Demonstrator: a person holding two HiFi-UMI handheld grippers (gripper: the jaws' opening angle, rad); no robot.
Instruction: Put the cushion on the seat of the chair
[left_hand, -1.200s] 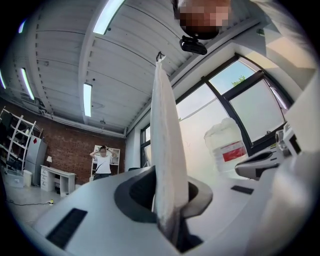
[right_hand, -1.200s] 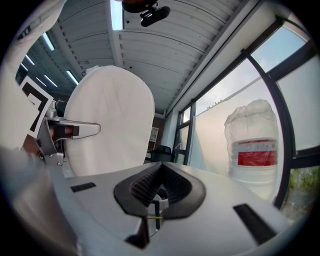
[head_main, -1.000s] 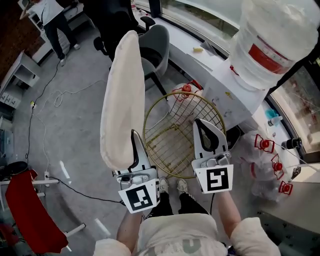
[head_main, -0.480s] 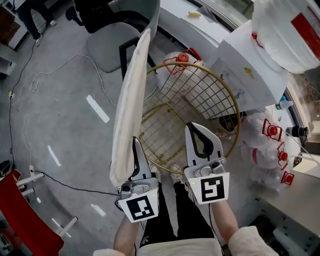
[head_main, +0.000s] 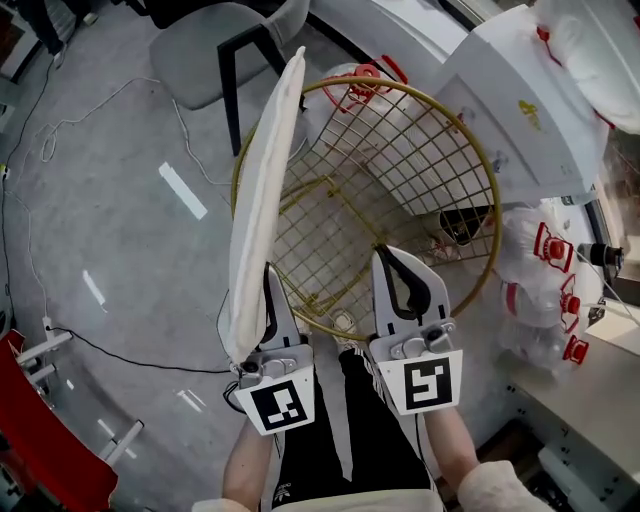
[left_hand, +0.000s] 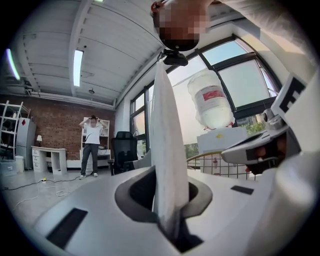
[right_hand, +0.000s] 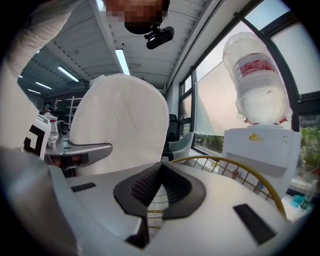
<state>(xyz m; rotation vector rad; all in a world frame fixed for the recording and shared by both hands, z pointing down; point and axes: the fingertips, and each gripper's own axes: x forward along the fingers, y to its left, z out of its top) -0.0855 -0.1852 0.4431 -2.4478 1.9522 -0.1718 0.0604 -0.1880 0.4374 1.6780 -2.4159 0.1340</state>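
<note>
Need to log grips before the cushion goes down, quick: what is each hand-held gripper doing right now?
Left hand-held gripper: closed on the cushion.
Right hand-held gripper: closed, holding nothing.

An open-plan office or lab workspace: a brick wall (left_hand: 55, 127) behind white shelves (left_hand: 10, 127) and a desk (left_hand: 47, 151), a black office chair (left_hand: 122, 150), strip lights (left_hand: 77, 62) on a bare ceiling (left_hand: 112, 45), tall windows (left_hand: 242, 82), a water cooler bottle (left_hand: 210, 102), cables (head_main: 140, 358) trailing across the grey floor (head_main: 120, 250)
</note>
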